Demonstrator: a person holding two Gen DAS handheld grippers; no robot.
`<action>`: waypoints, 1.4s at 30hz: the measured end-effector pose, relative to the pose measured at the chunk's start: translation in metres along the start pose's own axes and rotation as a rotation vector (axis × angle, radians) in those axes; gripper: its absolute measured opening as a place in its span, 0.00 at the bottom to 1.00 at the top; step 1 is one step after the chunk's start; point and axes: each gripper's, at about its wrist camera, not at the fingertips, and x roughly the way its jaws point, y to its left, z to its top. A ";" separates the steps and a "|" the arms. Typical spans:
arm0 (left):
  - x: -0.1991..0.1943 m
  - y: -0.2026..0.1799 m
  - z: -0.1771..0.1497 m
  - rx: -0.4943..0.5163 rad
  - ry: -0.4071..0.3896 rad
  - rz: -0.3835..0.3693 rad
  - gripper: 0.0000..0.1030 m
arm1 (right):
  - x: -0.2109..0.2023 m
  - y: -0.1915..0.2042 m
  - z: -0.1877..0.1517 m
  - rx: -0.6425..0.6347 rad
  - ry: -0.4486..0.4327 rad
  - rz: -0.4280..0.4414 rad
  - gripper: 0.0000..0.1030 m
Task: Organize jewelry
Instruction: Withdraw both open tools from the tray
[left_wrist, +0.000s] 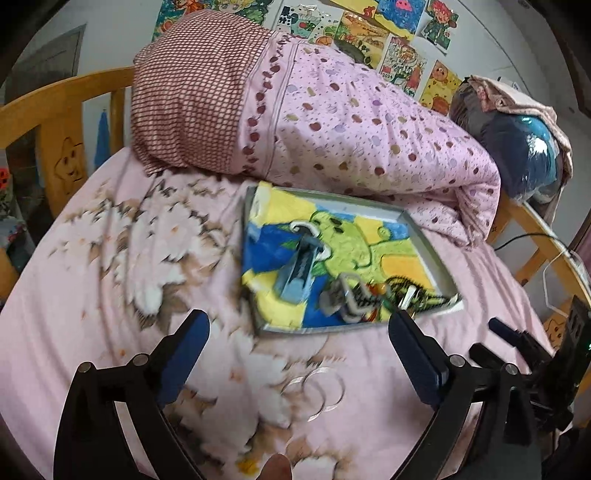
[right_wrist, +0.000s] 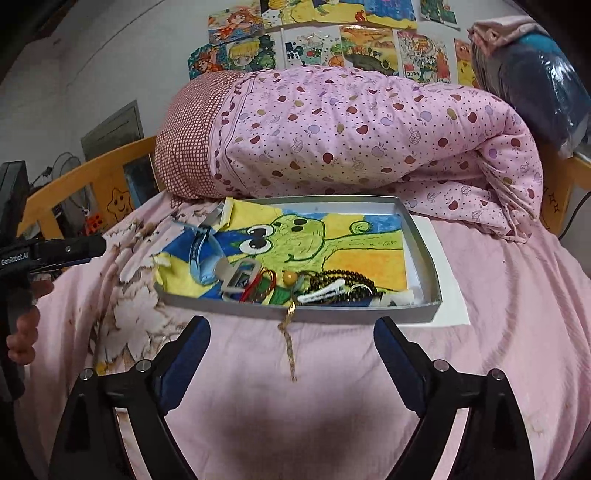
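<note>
Jewelry (right_wrist: 295, 286) heaped in tray (right_wrist: 424, 254); gold chain (right_wrist: 288, 339) hanging over rim.

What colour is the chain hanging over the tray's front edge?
Gold. The chain drapes over the grey tray onto the bed, clearest in the right wrist view.

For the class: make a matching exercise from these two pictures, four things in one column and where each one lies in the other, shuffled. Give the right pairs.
Things
1. gold chain
2. dark bead string
3. rolled quilt
4. clear rings

Places
A. behind the tray
B. on the sheet, outside the tray
C. hanging over the tray's front wall
D. inside the tray

Pairs: 1-C, 2-D, 3-A, 4-B
</note>
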 end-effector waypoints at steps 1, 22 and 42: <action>-0.003 0.001 -0.005 0.003 0.002 0.006 0.92 | -0.001 0.001 -0.003 -0.004 0.002 -0.001 0.89; -0.001 -0.004 -0.082 0.038 0.177 0.136 0.92 | -0.015 0.008 -0.071 -0.012 0.151 -0.051 0.89; 0.052 -0.001 -0.077 0.170 0.186 0.016 0.92 | 0.041 -0.016 -0.035 0.027 0.186 0.025 0.82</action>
